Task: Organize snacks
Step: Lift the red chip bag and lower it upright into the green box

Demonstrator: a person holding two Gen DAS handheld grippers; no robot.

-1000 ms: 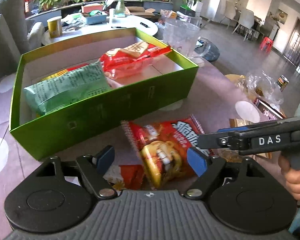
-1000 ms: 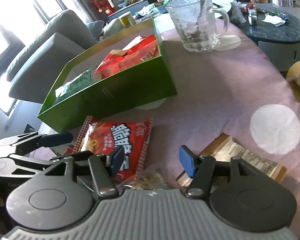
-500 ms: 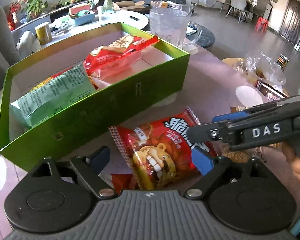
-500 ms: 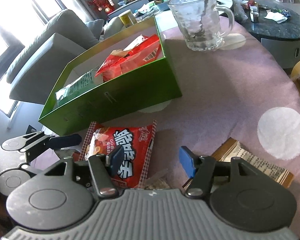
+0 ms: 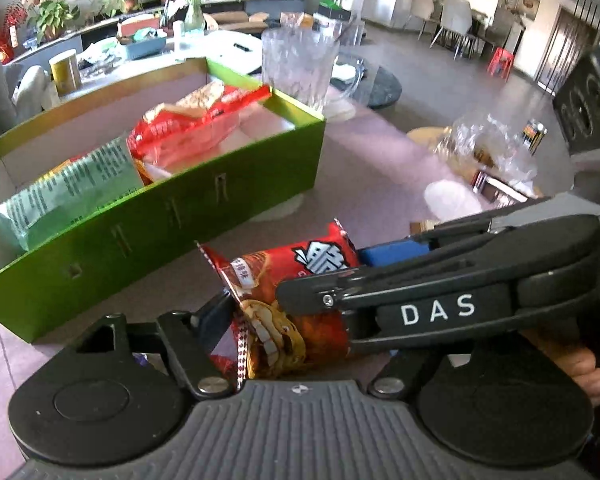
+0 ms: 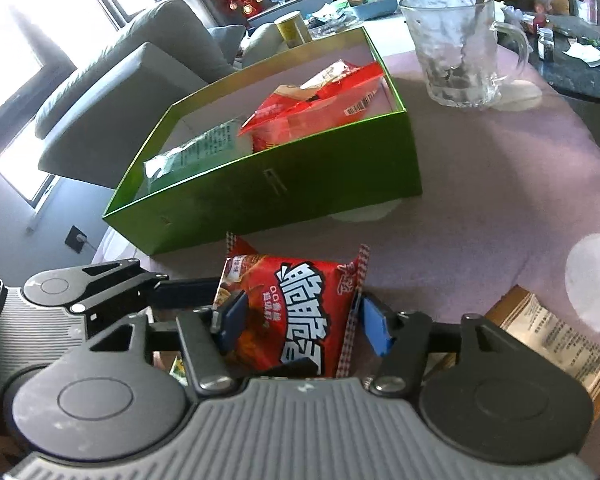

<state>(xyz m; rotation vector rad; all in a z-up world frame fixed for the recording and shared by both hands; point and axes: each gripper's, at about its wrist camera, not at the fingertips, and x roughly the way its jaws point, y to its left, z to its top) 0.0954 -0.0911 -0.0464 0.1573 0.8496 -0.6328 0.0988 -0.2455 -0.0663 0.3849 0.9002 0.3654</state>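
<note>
Nearest the right wrist camera, the right claw (image 6: 304,320) straddles the red snack bag (image 6: 296,300). Its jaws have just been closing with the bag between them, and both blue pads (image 6: 234,320) now sit against the bag's sides, so it reads as clamped on it. The left claw (image 5: 288,320) comes at the same bag from 9 o'clock and has also just been closing around it. Its near finger touches the crimped seam, but the right claw hides its far finger, so I cannot tell whether it grips. The bag sits bowed up on the bench (image 6: 480,184), just short of the green box (image 6: 284,184).

Two claws on one soft bag will likely crush the contents, so one should carry it while the other lets go and backs off toward 9 o'clock. Lift until the bag clears the near wall at 12 o'clock. Then carry it over the rim and set it on bare box floor, beside the red packet (image 6: 320,100) and green packet (image 6: 196,152) rather than on top of them. Keep clear of the glass mug (image 6: 456,52), farther off at 1 o'clock.
</note>
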